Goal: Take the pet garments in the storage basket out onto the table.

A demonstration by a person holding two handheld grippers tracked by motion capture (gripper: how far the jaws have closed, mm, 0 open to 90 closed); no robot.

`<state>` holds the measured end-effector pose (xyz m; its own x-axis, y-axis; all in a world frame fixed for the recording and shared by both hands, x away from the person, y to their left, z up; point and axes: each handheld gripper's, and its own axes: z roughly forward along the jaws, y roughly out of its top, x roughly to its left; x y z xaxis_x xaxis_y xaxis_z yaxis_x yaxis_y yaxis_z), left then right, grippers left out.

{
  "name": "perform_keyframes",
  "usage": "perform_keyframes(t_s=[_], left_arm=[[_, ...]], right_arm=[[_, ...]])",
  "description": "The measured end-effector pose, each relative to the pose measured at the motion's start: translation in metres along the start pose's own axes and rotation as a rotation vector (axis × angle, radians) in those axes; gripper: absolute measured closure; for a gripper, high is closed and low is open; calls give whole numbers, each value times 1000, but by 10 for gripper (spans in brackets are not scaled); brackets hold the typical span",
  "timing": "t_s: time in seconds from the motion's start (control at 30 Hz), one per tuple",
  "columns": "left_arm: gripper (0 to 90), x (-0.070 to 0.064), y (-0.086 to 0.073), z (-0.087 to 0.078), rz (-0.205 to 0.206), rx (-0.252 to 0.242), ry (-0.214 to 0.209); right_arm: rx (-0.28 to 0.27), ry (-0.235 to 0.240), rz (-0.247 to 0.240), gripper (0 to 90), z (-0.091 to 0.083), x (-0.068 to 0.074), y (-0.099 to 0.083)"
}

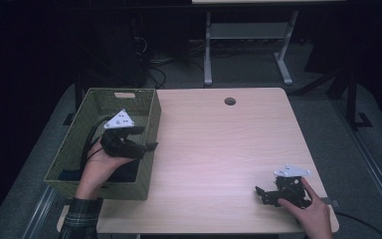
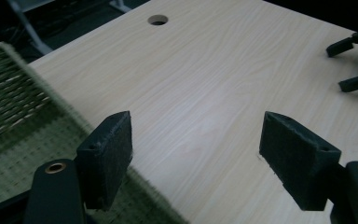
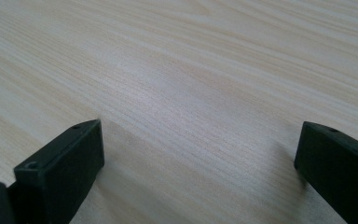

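Nearest the high camera, the person's right hand (image 1: 309, 211) holds the right gripper (image 1: 264, 194) low over the wooden table (image 1: 219, 149) near its right front corner, jaws spread wide on nothing. At the left, the left gripper (image 1: 146, 138) hangs above the green woven basket's (image 1: 97, 186) right wall, jaws likewise parted and empty.

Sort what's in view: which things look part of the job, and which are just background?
Likely in play: green woven basket; left tool, open at its rim; right tool, open over the table.
Background: cable hole; desk frame behind.
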<state>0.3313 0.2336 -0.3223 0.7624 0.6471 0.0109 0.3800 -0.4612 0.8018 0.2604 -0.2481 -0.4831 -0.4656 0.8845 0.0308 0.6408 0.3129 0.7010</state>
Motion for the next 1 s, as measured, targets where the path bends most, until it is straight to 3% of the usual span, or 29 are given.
perform_keyframes(t_s=[0.4, 1.0], left_arm=[[363, 26, -15, -19, -39, 28, 55], [391, 62, -42, -40, -125, 73, 166]], right_arm=[[0, 0, 0, 11, 0, 0, 0], [0, 0, 0, 11, 0, 0, 0]])
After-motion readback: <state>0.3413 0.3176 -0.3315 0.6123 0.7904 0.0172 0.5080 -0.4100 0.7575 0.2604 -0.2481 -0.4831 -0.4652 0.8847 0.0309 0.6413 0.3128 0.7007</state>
